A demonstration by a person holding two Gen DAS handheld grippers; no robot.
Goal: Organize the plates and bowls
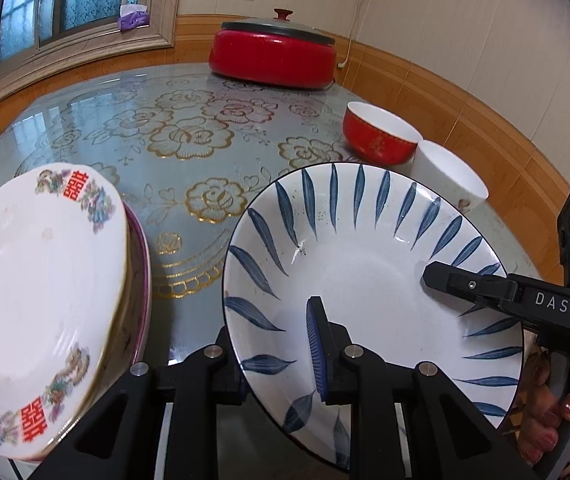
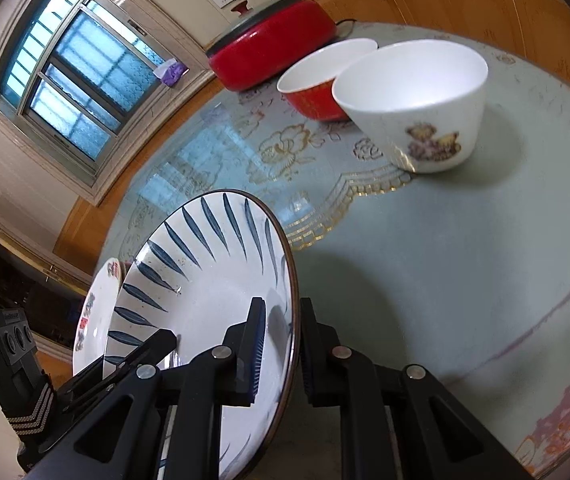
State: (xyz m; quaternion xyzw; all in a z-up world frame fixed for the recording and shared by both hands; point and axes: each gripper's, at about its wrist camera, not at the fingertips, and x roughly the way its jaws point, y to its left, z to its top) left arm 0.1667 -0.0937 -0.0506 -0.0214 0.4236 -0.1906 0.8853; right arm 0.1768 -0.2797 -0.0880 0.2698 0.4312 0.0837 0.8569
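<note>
"das" label [image 1: 551, 304] on right gripper [image 1: 437, 276] – red double-happiness characters on plate [image 1: 37, 280]

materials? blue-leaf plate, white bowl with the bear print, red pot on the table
Blue-leaf plate: looks like glazed ceramic, with a glossy white face and a dark rim line.
White bowl: likely glazed porcelain, smooth and glossy with a printed decal.
Red pot: probably enamelled or painted metal, given its even shiny red shell. Its dark lid could be glass or metal; I cannot tell.

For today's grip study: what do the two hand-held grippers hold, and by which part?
Both clamp the blue-leaf plate by its rim: left hand-held gripper, right hand-held gripper.
</note>
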